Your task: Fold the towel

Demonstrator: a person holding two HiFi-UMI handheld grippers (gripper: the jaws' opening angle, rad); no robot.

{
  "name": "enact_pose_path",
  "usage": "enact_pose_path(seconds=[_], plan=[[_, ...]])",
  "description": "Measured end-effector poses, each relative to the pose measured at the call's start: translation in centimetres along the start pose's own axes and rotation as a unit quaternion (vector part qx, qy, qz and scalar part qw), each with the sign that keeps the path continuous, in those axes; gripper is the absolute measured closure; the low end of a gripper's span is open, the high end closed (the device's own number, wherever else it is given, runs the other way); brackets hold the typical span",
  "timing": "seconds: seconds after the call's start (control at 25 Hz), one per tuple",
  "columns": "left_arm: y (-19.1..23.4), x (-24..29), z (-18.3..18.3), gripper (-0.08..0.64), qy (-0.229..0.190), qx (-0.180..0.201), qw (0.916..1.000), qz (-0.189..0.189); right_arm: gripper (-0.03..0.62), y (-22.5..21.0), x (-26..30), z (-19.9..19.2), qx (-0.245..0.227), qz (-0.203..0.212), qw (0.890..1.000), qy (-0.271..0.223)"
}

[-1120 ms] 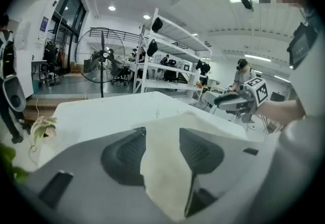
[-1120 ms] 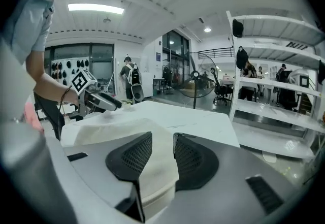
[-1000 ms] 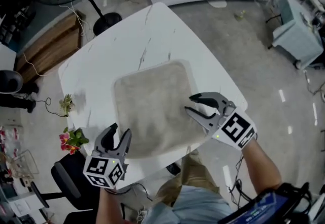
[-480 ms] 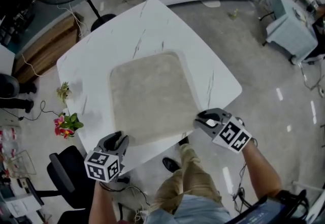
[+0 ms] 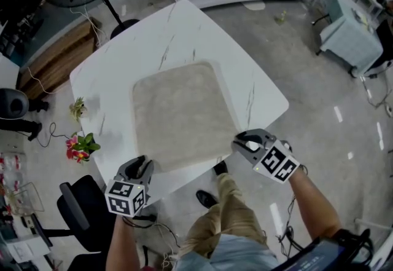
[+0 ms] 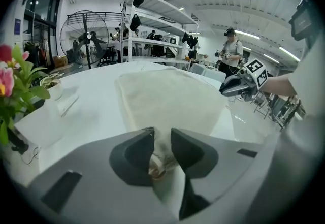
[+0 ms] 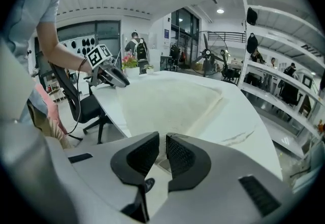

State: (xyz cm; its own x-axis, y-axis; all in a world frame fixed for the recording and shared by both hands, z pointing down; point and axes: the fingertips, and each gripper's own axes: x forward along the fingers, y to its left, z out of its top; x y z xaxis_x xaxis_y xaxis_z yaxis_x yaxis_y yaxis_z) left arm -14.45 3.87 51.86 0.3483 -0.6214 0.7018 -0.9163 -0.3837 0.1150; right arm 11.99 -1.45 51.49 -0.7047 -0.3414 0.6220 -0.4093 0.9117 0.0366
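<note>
Towel (image 5: 181, 116) flat on marbled white surface (image 5: 159, 36), near corners pinched: left claw (image 5: 142, 166) clamped on one, right claw (image 5: 243, 142) on the other, both just closing in.

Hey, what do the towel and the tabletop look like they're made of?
Towel: probably terry or microfibre cloth, beige, matte, with a fuzzy nap and soft rounded corners. Table: smooth white top with thin dark veins, so marble or a marble-look slab; which one can't be told.

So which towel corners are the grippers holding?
The two nearest the person: the left gripper and right gripper have just been closing their fingers on them. The towel's far corners lie flat on the table.
</note>
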Motion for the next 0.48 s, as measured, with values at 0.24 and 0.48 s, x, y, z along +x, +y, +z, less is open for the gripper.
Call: enact_pose_path(seconds=[0.24, 0.48], plan=[[-1.4, -2.2, 1.4, 0.367, -0.03, 0.057, 0.9978, -0.018, 0.463, 0.3, -2.8, 3.9, -0.058, 0.014, 0.998, -0.034], [-1.7, -3.6, 0.1, 0.262, -0.013, 0.231, 0.9726, -0.024, 0.433, 1.8, -4.1, 3.4, -0.168, 0.049, 0.984, -0.02]])
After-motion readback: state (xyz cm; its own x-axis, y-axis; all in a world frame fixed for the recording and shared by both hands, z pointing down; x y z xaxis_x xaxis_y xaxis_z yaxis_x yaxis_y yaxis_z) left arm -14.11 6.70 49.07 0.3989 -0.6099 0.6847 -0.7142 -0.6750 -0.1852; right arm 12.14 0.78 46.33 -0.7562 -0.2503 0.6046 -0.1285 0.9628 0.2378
